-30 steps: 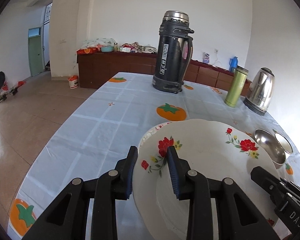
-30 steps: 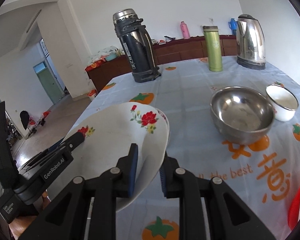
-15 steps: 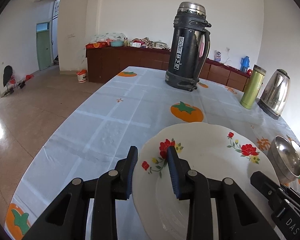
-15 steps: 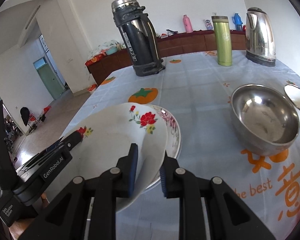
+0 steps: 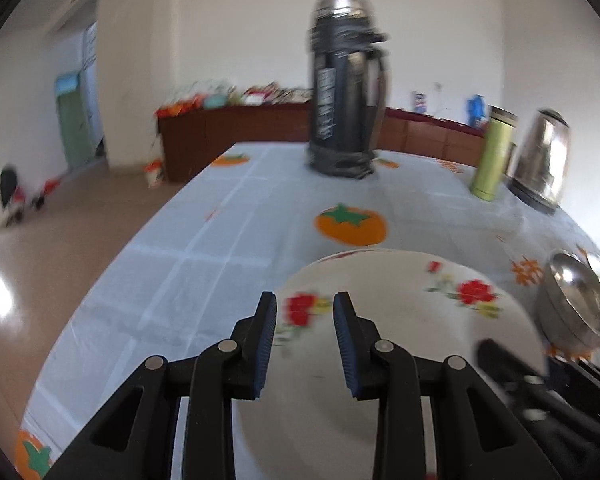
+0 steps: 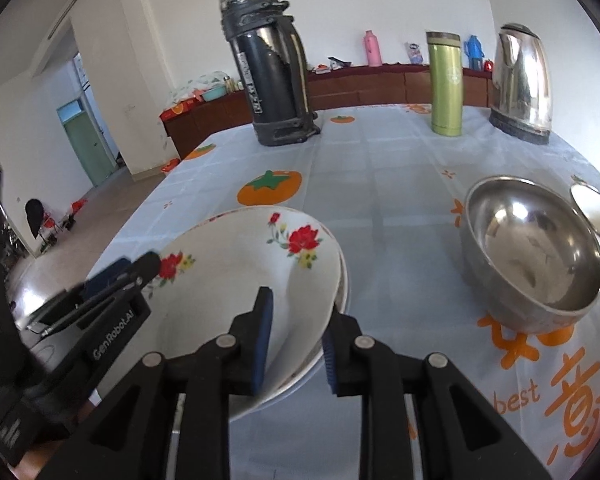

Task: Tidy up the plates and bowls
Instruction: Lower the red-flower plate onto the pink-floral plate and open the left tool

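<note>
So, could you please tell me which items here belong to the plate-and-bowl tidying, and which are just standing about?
Part of the job:
flowered plate
plate underneath
steel bowl
white bowl

Just standing about:
black thermos
green flask
steel kettle

left claw (image 5: 305,342) — part-open | right claw (image 6: 296,342) — jaws just widening

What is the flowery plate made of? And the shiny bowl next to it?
The flowery plate looks like glazed white ceramic or enamel: smooth, glossy, with printed red flowers. The shiny bowl looks like polished steel: silvery, with mirror-like reflections inside.
</note>
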A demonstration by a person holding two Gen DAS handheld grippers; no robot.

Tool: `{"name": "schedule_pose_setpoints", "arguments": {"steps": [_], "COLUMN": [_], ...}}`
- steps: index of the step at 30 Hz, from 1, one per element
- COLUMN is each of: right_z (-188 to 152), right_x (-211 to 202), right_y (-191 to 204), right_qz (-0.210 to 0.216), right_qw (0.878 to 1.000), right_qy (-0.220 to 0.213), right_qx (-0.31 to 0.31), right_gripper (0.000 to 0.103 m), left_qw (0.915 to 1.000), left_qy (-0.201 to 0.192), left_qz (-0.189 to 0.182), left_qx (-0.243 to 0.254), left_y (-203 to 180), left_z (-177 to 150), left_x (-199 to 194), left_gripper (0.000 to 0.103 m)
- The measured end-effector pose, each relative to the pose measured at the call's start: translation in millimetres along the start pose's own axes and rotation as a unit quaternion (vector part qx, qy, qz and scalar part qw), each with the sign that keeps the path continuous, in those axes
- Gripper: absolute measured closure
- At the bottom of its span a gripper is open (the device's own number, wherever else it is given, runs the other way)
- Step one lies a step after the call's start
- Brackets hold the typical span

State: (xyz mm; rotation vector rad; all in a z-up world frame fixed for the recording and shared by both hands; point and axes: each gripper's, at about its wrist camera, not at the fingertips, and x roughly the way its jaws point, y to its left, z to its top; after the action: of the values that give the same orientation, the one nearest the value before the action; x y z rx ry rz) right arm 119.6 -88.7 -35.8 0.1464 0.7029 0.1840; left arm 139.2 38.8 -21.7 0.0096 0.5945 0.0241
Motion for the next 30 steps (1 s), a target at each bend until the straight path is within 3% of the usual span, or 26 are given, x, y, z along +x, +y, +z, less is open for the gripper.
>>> {"name": "schedule_pose_setpoints", "arguments": {"steps": [2, 6, 15, 18, 20, 22, 24, 27, 30], "right_z": [-0.3, -0.2, -3.2, -4.9, -7.7, -10.0, -12.3, -13.7, -11.9], "right_x": [3.4, 5.8, 4.8, 1.9, -2.5, -7.1, -11.7, -10.3, -14.7], "right_y": [-1.4, -1.6, 3.1, 2.5, 2.2, 1.5, 1.6, -4.1, -15.8], "right_qz": [-0.001, -0.001, 0.03, 0.042, 0.046, 0.051, 0.053, 0.036, 0.039], "right_qw": [1.0, 1.0, 0.999, 0.999, 0.998, 0.998, 0.998, 0.999, 0.999], "right_qy": [0.001, -0.007, -0.016, -0.019, -0.023, -0.028, -0.032, -0.021, -0.03], "right_qx": [-0.001, -0.009, -0.03, -0.028, -0.027, -0.026, -0.027, -0.01, 0.02], "right_gripper": [0.08, 0.08, 0.059, 0.054, 0.053, 0.049, 0.045, 0.024, 0.022], "left_qw": [0.9996, 0.9999, 0.9997, 0.9994, 0.9989, 0.9985, 0.9982, 0.9978, 0.9981], "left_qy": [-0.012, 0.005, 0.008, 0.006, -0.001, -0.01, -0.014, -0.012, -0.012], "left_qz": [0.012, 0.012, 0.016, 0.022, 0.026, 0.027, 0.027, 0.028, 0.026], "left_qx": [0.024, -0.001, -0.015, -0.027, -0.038, -0.047, -0.051, -0.059, -0.054], "left_y": [-10.4, 0.6, 9.0, 14.8, 19.2, 22.9, 25.3, 28.8, 26.6], "left_z": [-1.5, -2.5, -7.7, -9.3, -11.2, -13.4, -15.0, -17.3, -18.4], "left_x": [-4.3, 1.1, 2.9, -0.7, -5.9, -11.6, -15.3, -17.2, -19.0], "left_gripper": [0.07, 0.07, 0.07, 0.06, 0.044, 0.039, 0.038, 0.034, 0.034]}}
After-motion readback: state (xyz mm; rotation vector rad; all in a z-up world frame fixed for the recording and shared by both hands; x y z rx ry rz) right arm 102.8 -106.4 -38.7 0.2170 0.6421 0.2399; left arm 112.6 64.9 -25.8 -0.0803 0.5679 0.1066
